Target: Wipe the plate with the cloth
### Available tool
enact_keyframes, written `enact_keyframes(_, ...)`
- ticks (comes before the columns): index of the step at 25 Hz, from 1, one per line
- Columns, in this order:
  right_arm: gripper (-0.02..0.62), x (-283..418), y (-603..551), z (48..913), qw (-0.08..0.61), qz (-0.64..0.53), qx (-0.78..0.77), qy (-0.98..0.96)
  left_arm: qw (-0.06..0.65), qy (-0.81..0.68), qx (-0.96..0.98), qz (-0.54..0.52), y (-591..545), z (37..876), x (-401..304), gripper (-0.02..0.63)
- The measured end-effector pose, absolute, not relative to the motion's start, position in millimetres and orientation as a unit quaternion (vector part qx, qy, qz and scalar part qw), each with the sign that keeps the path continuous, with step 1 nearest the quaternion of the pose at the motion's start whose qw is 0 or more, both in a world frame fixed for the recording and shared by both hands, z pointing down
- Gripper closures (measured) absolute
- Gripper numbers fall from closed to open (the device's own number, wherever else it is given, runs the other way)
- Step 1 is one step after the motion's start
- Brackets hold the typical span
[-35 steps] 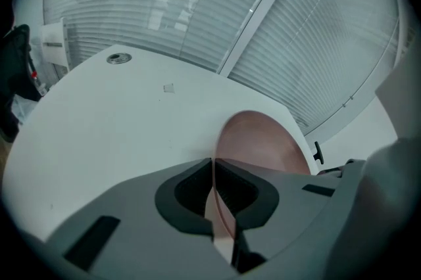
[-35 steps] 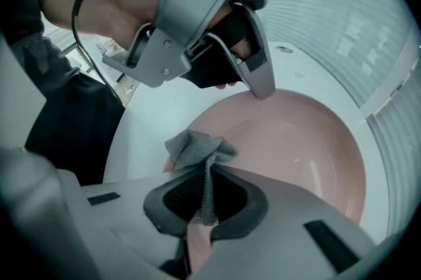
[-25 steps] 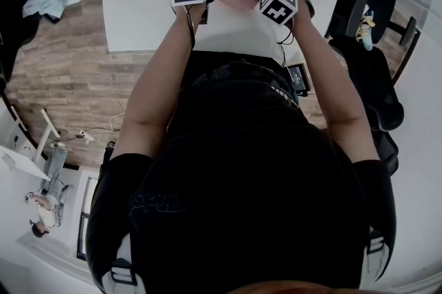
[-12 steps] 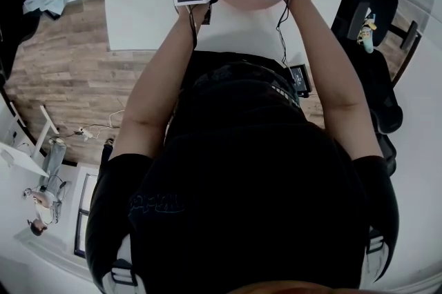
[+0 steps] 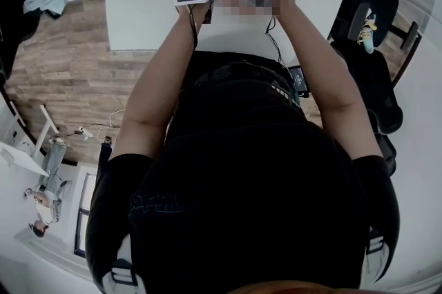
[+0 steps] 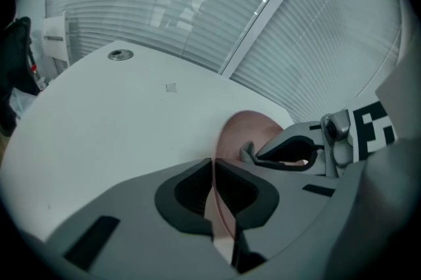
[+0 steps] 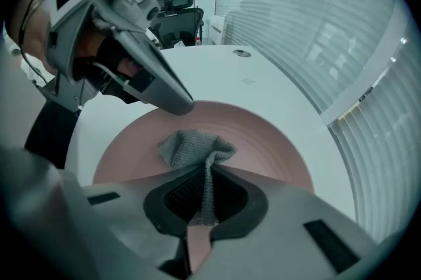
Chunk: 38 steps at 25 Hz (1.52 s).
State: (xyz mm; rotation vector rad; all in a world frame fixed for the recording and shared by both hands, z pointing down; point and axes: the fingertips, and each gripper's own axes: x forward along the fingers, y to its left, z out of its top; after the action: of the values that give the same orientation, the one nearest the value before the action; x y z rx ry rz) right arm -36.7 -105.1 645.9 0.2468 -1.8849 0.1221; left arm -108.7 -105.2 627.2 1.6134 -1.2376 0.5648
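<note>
The left gripper (image 6: pixel 212 167) is clamping the plate (image 6: pixel 242 131) by its rim. The right gripper (image 7: pixel 207 173) is pinching the cloth (image 7: pixel 191 146); the wipe is calling for light, flat strokes.

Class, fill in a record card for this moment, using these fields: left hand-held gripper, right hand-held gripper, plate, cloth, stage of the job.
Left hand-held gripper: shut on the rim of the round pink plate
Right hand-held gripper: shut on the grey knitted cloth
Plate: lies on the white table, held at one edge
Cloth: bunched, with its free end resting on the plate's inner surface
Stage of the job: cloth on the plate, in place for wiping
</note>
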Motion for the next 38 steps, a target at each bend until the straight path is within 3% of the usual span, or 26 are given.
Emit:
enact_keyframes(15, 0.560, 14, -31, 649, 0.605, 0.114, 0.070, -0.785, 0.487, -0.509, 0.669, 0.236, -104, 629, -112, 0.577)
enact_keyframes(29, 0.560, 68, -110, 653, 0.669, 0.111, 0.135, -0.723, 0.485, -0.502, 0.673, 0.244, -101, 629, -112, 0.575)
enact_keyframes(38, 0.560, 55, -162, 655, 0.670, 0.060, 0.173, -0.719, 0.481, -0.496, 0.679, 0.249, -101, 629, -111, 0.575)
